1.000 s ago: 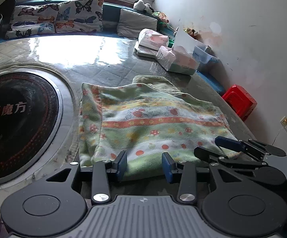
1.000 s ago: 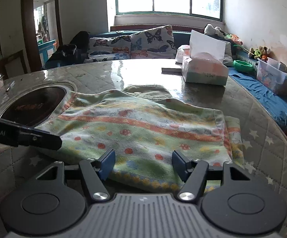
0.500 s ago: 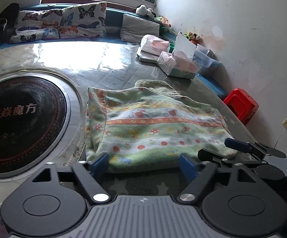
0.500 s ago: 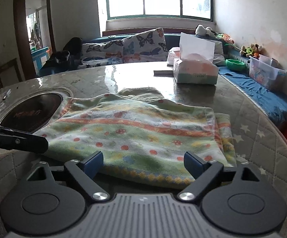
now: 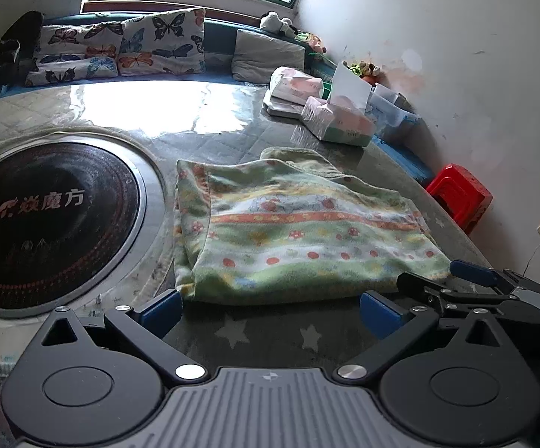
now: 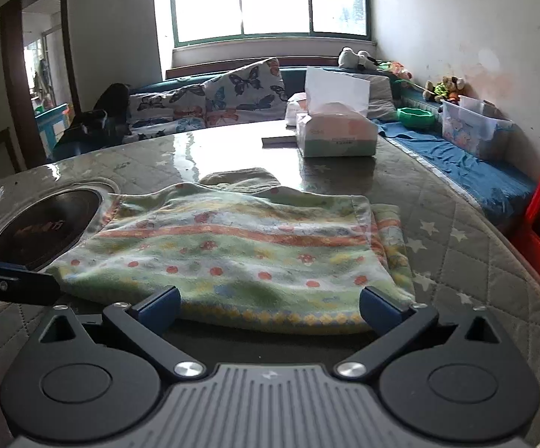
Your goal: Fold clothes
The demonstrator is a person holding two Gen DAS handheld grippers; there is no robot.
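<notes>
A green fleece garment (image 5: pixel 299 235) with orange stripes and red dots lies folded flat on the round table (image 5: pixel 270 332); its olive collar pokes out at the far edge. The same garment (image 6: pixel 240 250) fills the middle of the right wrist view. My left gripper (image 5: pixel 270 311) stands open just short of the near hem, touching nothing. My right gripper (image 6: pixel 270 308) is also open, its blue pads level with the near hem and nothing between them. The right gripper's fingertips (image 5: pixel 471 272) show at the garment's right corner in the left wrist view, and the left gripper's fingers (image 6: pixel 12 283) enter the right wrist view at the left.
A black round cooktop (image 5: pixel 42 216) is set into the table left of the garment. A tissue box (image 6: pixel 335 134) and bagged items (image 5: pixel 296 84) stand at the far side. A red stool (image 5: pixel 460 196) and a cushioned bench with butterfly pillows (image 5: pixel 120 50) lie beyond the table edge.
Both grippers have opened wider and drawn back from the near hem toward the table edge. The garment lies still and flat.
</notes>
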